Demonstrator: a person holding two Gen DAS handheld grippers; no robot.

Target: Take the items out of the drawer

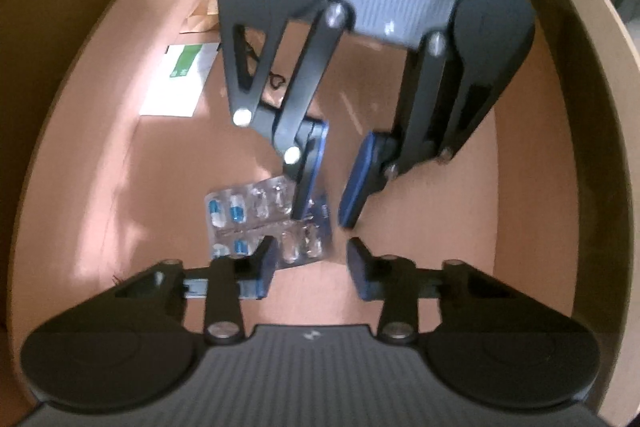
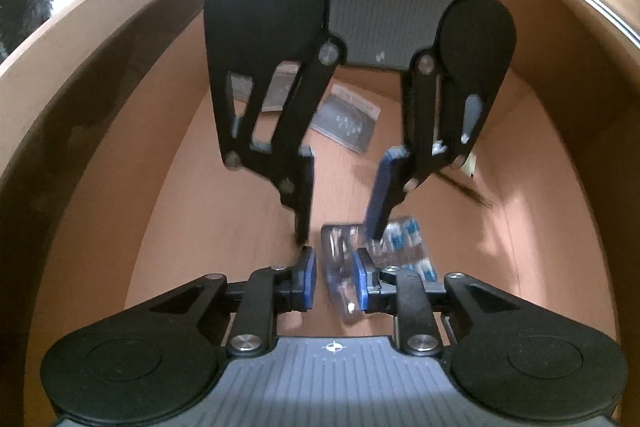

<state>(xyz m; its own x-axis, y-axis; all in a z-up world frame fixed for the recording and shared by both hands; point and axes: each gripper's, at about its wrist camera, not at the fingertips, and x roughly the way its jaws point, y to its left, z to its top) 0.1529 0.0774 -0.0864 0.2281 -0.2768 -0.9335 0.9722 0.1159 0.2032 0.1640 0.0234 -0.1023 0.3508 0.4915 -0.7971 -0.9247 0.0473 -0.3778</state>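
Observation:
Both grippers are down inside a wooden drawer (image 1: 400, 87), facing each other. A blister pack of blue-and-white capsules (image 1: 256, 215) lies on the drawer floor between them. My left gripper (image 1: 310, 263) is open, its left pad at the pack's near edge. My right gripper (image 1: 334, 179) shows opposite it, open, with one finger over the pack's far edge. In the right wrist view my right gripper (image 2: 334, 277) is open with the pack (image 2: 400, 243) partly between its pads, and my left gripper (image 2: 340, 203) hangs opposite it.
A white and green leaflet (image 1: 180, 79) and brown paper (image 1: 204, 15) lie at the drawer's far end. Grey sachets (image 2: 348, 119) lie on the floor in the right wrist view. The drawer walls (image 2: 100, 107) rise on both sides.

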